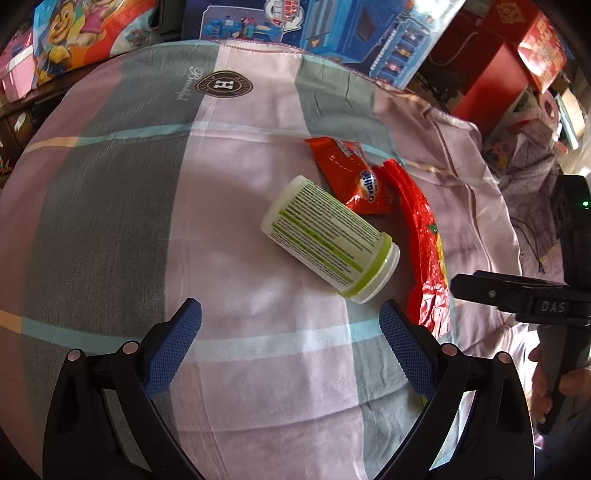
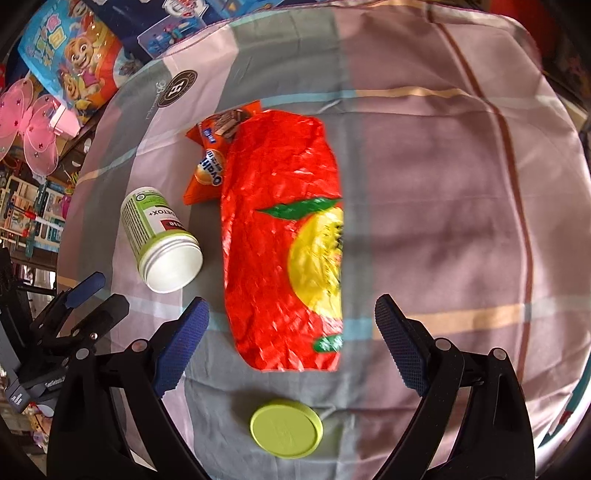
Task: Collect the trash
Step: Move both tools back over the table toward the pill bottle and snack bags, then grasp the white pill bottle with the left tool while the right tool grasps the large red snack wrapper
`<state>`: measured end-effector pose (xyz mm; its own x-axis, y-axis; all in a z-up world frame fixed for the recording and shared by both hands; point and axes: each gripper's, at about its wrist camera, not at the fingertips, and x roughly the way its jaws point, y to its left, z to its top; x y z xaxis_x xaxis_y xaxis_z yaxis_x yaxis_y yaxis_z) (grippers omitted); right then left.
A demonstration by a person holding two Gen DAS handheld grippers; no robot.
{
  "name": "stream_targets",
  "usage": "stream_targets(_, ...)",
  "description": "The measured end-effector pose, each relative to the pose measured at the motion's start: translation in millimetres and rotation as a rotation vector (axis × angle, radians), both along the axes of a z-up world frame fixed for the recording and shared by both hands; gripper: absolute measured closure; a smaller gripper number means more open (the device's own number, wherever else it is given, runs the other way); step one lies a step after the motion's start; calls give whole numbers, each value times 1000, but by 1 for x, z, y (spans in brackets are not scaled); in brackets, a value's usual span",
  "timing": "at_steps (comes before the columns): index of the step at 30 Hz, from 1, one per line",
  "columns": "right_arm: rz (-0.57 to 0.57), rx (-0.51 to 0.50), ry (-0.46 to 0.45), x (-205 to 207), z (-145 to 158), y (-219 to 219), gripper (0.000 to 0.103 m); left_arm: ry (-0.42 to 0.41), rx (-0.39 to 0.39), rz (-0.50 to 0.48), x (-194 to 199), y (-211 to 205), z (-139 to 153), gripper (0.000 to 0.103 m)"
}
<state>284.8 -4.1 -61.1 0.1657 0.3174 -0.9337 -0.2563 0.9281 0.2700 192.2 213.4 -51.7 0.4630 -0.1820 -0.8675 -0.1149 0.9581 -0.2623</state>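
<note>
From my right wrist view, the red bag (image 2: 280, 236) covers the near part of the orange Ovaltine wrapper (image 2: 207, 162). The bottle (image 2: 159, 240) label's fine print is too small to read, perhaps ingredients. The toy boxes (image 1: 332, 29) run off the far edge.

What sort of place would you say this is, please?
Probably a cluttered home room or toy storeroom: a bedsheet covers the work surface, boxed toys are stacked behind it, and pink fairy wings hang at the side.
</note>
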Motion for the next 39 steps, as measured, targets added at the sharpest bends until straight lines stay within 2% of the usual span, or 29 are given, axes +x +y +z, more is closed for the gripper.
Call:
stream_targets(8,10,-13,-4,11,-19,12,16,2,9,6,7,4,2,6)
stream_targets(10,27,-22,-31,10,-20,15,28,7,10,12,10,4,0,6)
stream_targets(11,36,-20,-39,9,-20,16,53,10,7,15,12,4,-1,6)
stream_targets(12,41,-23,-38,9,-21,16,72,12,-2,20,14,4,-1,6)
stream_targets(17,42,-10,-61,4,-14,4,83,8,-41,34,25,1,1,6)
stream_targets(24,-4,-5,-114,0,5,-33,84,19,-58,69,55,-20,-2,6)
stream_targets(32,-41,15,-99,-2,1,-63,84,60,28,142,78,-32,-21,6)
stream_targets(36,-52,22,-88,0,-4,-72,84,65,84,140,77,-37,-27,8)
stream_targets(39,-65,28,-82,-1,-6,-76,84,42,87,137,73,-41,-22,32)
